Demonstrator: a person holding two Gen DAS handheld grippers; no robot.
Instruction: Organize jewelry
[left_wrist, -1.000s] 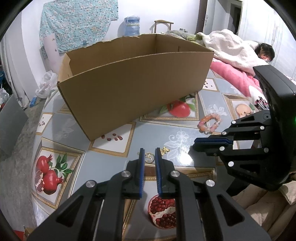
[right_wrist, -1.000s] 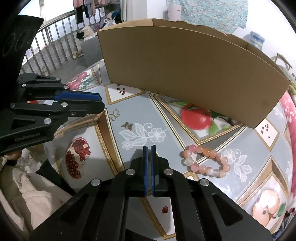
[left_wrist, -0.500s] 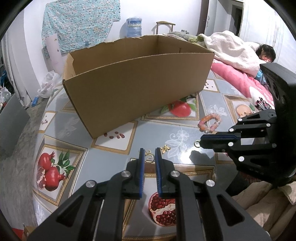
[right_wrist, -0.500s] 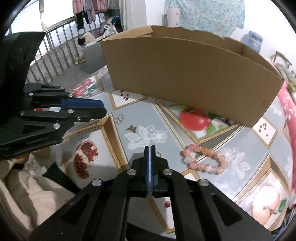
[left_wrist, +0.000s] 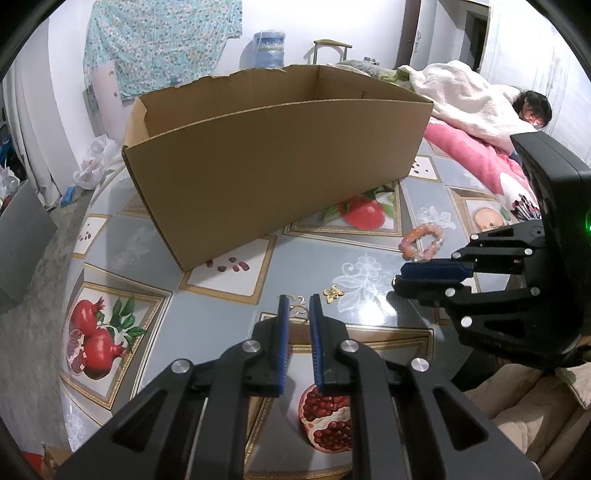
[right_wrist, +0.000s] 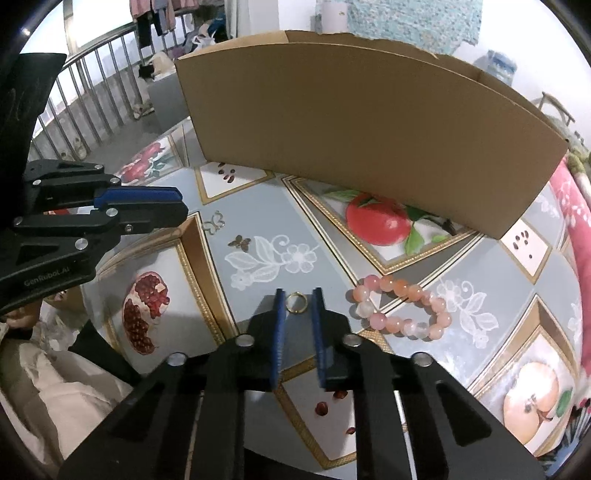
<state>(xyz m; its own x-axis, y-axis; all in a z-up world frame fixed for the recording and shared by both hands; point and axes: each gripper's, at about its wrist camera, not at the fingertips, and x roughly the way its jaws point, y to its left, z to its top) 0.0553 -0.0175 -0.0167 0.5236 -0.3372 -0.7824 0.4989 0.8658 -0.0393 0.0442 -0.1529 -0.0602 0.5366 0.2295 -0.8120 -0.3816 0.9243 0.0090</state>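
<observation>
On the surface (left_wrist: 236, 314), with its printed fruit panels, a tall open cardboard box (left_wrist: 280, 162) stands toward the far edge, its long wall facing both cameras. Nearer the front edge lie the loose pieces of jewelry. A pink bead bracelet (right_wrist: 400, 308) lies flat toward the right side, well clear of the box. Just left of it a small gold ring (right_wrist: 296, 302) lies on the surface, seen in the gap between the tips of the right claw (right_wrist: 298, 295). That claw has just been opening; its blue pads (right_wrist: 279, 325) now stand a narrow way apart, to either side of the ring without pressing it. Whether the pads touch the ring cannot be told.

Further left, a gold butterfly charm (left_wrist: 334, 293) lies on the grey band beside the white flower print. A thin wire butterfly (right_wrist: 214, 222) lies near it, close to the tips of the left claw (left_wrist: 296, 301). The left claw points down at the surface with a narrow gap between its pads (left_wrist: 282, 332); nothing is held in it, and the wire piece shows just beyond its tips. Each claw appears in the other's camera, the two side by side above the near edge. Beyond the far right corner a person lies on a bed under a white blanket (left_wrist: 465, 99).
</observation>
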